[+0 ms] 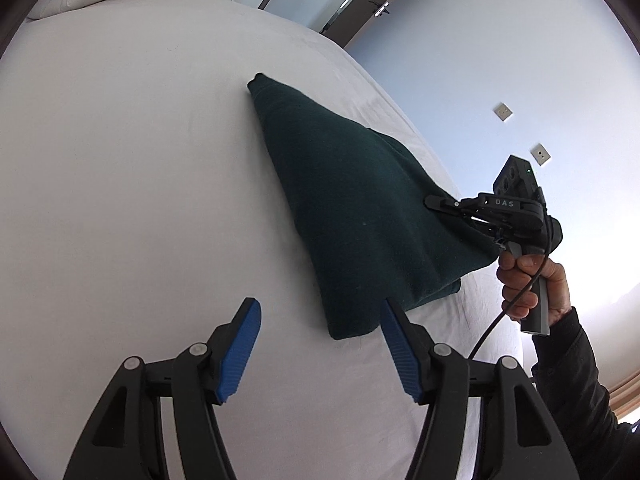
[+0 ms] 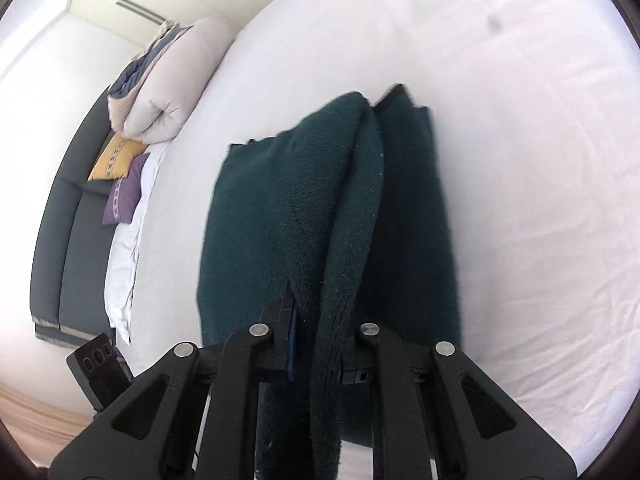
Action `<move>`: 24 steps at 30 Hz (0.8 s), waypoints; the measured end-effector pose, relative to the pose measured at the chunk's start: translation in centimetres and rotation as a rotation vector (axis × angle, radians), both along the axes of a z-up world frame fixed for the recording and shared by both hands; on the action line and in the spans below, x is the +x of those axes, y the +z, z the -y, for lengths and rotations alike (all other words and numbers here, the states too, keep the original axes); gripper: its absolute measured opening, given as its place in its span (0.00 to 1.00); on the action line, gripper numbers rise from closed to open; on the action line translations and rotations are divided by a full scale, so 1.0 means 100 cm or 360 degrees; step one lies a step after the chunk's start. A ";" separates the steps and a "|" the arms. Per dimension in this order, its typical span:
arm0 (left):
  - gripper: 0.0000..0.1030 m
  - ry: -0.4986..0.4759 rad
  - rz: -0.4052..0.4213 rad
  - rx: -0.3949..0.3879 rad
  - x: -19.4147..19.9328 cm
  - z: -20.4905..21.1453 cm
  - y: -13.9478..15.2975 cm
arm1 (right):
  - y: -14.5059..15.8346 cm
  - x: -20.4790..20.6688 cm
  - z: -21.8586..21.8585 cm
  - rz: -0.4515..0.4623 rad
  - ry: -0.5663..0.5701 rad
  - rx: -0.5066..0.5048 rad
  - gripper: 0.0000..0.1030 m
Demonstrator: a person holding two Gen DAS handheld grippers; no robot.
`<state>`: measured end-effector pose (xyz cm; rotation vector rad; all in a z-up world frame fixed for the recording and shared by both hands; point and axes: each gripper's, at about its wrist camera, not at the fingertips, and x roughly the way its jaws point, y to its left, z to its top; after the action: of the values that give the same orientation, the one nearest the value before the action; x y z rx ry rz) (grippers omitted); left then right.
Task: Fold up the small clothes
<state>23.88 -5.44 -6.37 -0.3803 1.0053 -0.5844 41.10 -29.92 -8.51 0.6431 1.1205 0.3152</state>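
Observation:
A dark green knitted garment (image 1: 352, 208) lies on the white bed sheet (image 1: 140, 180), its right edge lifted off the bed. My right gripper (image 1: 444, 206), held by a hand (image 1: 524, 280), is shut on that raised edge. In the right wrist view the garment (image 2: 272, 208) hangs from my right gripper (image 2: 320, 320) in a thick fold between the shut jaws. My left gripper (image 1: 319, 308) stands open just above the sheet, at the garment's near corner. Its right blue pad (image 1: 400, 352) sits beside that corner, and nothing lies between the pads.
A folded duvet (image 2: 168, 80) and yellow and purple cushions (image 2: 120, 176) lie at the head of the bed, against a dark padded headboard (image 2: 60, 240). The bed's right edge runs near a wall with two sockets (image 1: 503, 111). A black cable (image 1: 492, 320) hangs from the right gripper.

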 end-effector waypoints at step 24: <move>0.62 -0.0076 0.0003 0.0027 -0.006 0.022 0.000 | -0.004 0.003 -0.012 -0.0063 0.0023 -0.0137 0.48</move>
<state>23.28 -7.60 -6.41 -0.3417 1.0191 -0.6187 41.44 -28.71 -8.88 0.5673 1.1708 0.2660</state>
